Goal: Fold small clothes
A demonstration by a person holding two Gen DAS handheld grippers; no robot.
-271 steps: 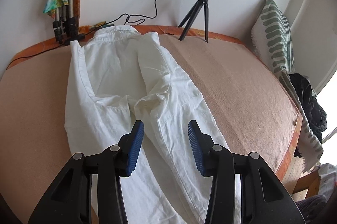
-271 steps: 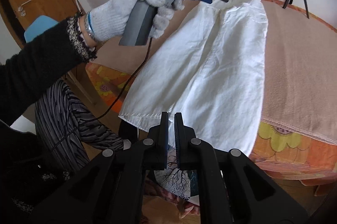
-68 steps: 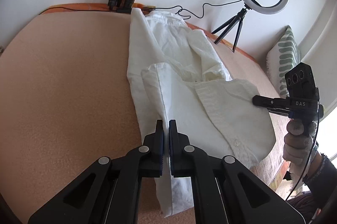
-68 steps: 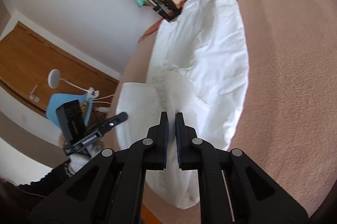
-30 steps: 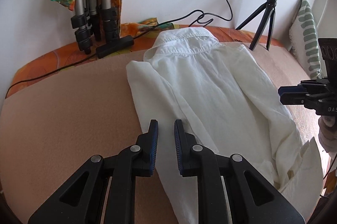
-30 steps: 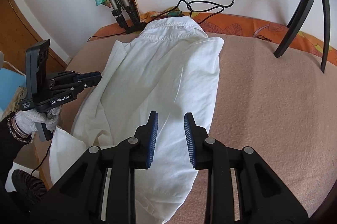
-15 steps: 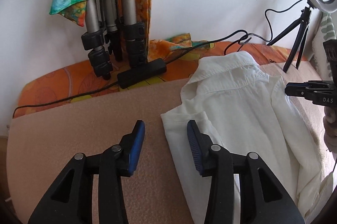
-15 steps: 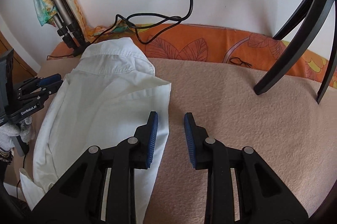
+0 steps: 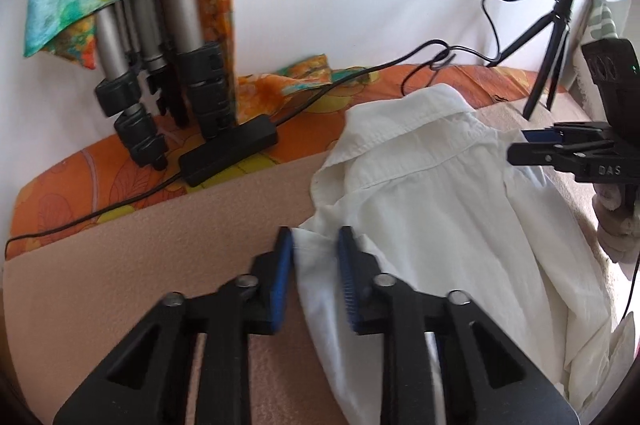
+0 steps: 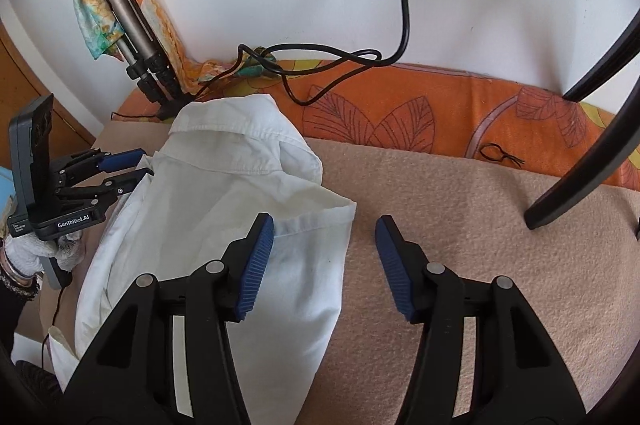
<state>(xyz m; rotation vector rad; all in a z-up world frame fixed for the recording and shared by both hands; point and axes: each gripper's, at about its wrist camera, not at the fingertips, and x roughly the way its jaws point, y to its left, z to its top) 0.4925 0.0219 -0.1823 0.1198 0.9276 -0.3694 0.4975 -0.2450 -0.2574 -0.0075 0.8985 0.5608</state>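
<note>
A white collared shirt (image 9: 440, 209) lies on a beige blanket, collar toward the wall; it also shows in the right wrist view (image 10: 216, 193). My left gripper (image 9: 316, 245) is open, its blue pads straddling the shirt's left shoulder corner at blanket level. My right gripper (image 10: 325, 227) is wide open at the shirt's right shoulder corner, which lies just inside its left pad. Each gripper shows in the other's view: the right gripper (image 9: 532, 143) and the left gripper (image 10: 132, 165), both at the shirt's edges.
Folded tripod legs (image 9: 160, 65) with a colourful scarf stand against the white wall at the back left. A black power strip (image 9: 228, 149) and cables (image 10: 320, 61) lie on the orange sheet. A ring light tripod (image 9: 552, 37) stands at the back right.
Both grippers have moved forward and down to the shirt's shoulder corners. The left jaws have narrowed around the left corner; the right jaws have opened wider.
</note>
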